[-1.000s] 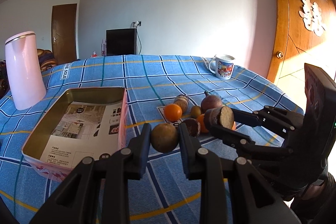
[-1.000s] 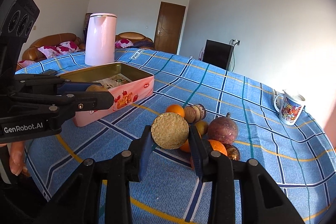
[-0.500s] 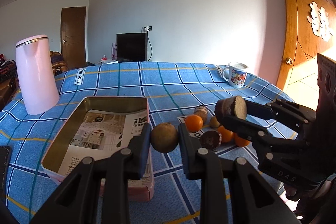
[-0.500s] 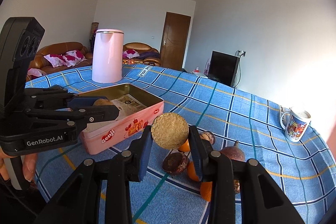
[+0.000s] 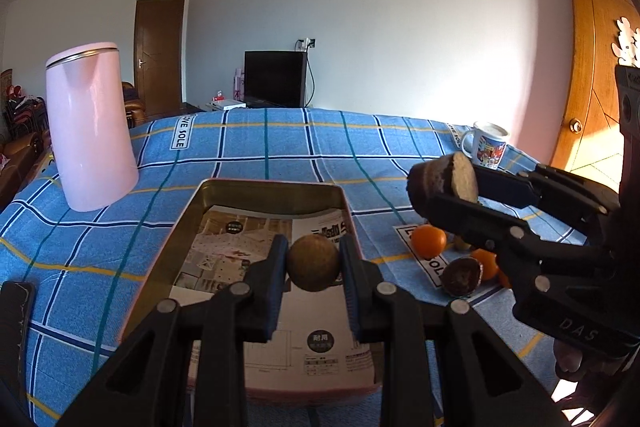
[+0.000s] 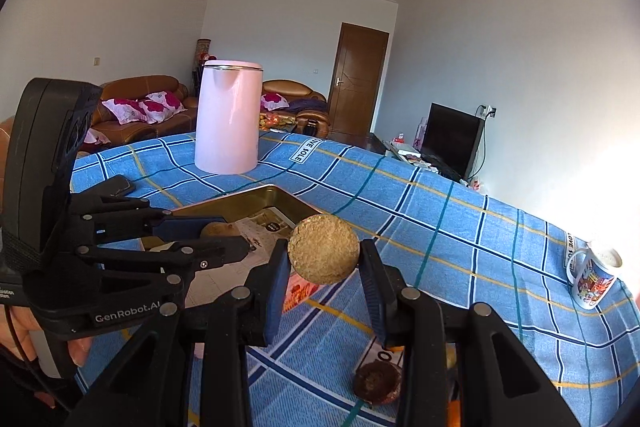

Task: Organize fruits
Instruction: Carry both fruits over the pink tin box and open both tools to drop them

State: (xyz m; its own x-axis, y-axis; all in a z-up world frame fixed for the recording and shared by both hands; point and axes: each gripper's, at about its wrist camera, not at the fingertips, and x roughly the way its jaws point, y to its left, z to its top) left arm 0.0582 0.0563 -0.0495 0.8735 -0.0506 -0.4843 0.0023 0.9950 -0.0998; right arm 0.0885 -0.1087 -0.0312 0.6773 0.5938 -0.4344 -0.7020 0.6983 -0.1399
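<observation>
Carrying a round brown fruit [image 5: 313, 262] pinched in the left gripper [image 5: 313, 269] over the paper-lined tin [image 5: 192, 211], presumably for dropping in, and holding a cut fruit half [image 6: 323, 254] clamped in the right gripper [image 6: 324, 267] just beside the tin (oranges [image 5: 429, 240] remaining on the tablecloth [image 5: 280, 143]).

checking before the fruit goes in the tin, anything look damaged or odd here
Yes: the right gripper holds a cut half fruit, its flat face exposed, and another open half lies on the tablecloth.

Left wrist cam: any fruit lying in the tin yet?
No. The tin holds only printed paper; the brown fruit sits clamped in the left gripper above it.
</observation>
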